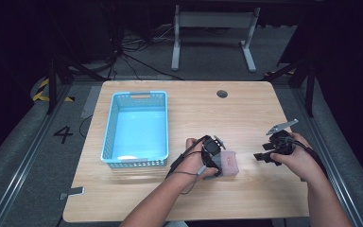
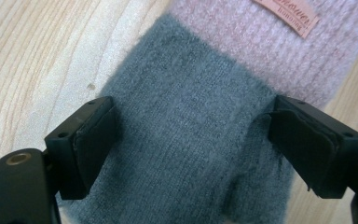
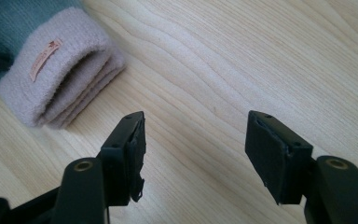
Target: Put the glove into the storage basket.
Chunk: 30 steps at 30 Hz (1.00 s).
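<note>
A folded knit piece (image 1: pixel 230 163) lies on the wooden table (image 1: pixel 194 113), right of centre near the front. It has a grey-green body (image 2: pixel 186 121) and a pink ribbed cuff (image 2: pixel 261 46) with a small sewn label (image 2: pixel 286 16). My left gripper (image 1: pixel 212 153) hovers right over it, open, its jaws straddling the grey-green part (image 2: pixel 193 144). My right gripper (image 1: pixel 264 156) is open a short way to the right, over bare wood (image 3: pixel 196 149), with the pink cuff (image 3: pixel 60 70) ahead and to its left.
A light blue plastic basket (image 1: pixel 108 137) stands on the left half of the table. A round cable hole (image 1: pixel 222 93) sits near the far edge. A small flat grey object (image 1: pixel 73 192) lies at the front left corner.
</note>
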Motion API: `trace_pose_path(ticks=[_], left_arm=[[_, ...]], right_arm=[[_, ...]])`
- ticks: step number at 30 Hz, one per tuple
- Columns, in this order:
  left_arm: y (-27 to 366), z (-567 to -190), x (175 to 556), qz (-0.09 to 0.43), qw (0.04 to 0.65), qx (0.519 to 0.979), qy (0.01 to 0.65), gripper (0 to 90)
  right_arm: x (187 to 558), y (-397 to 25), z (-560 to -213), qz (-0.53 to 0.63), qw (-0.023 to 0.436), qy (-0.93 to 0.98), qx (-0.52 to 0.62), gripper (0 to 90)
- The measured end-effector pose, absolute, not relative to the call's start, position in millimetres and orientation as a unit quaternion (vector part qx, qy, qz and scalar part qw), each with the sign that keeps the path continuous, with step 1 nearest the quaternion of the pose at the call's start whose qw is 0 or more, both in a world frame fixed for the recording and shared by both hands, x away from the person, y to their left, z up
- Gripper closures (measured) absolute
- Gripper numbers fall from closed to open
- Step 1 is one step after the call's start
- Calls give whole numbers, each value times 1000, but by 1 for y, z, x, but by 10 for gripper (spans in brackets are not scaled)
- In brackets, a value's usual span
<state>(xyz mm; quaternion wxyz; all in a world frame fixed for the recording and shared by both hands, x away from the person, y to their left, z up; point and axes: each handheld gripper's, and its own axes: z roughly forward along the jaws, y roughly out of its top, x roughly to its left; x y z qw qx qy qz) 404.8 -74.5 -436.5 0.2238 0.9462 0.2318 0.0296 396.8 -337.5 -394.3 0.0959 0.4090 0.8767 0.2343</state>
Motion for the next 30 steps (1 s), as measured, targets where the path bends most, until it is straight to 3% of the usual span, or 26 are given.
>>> trace_pose_path(ticks=[9,19,25,30], left_arm=[[-77,-437,403,35,214,949,227,187],[-73,-436,400,32,229,951,207,367],[-72,-433,399,26,230,948,220,568],[-71,-433,399,18,234,943,235,655]], right_arm=[[397,-337,-396,232,96,875,413,382],[399,-338,-396,237,99,875,411,386],[401,-336,-395,241,98,875,408,389],[404,-334,-396,242,95,876,405,390]])
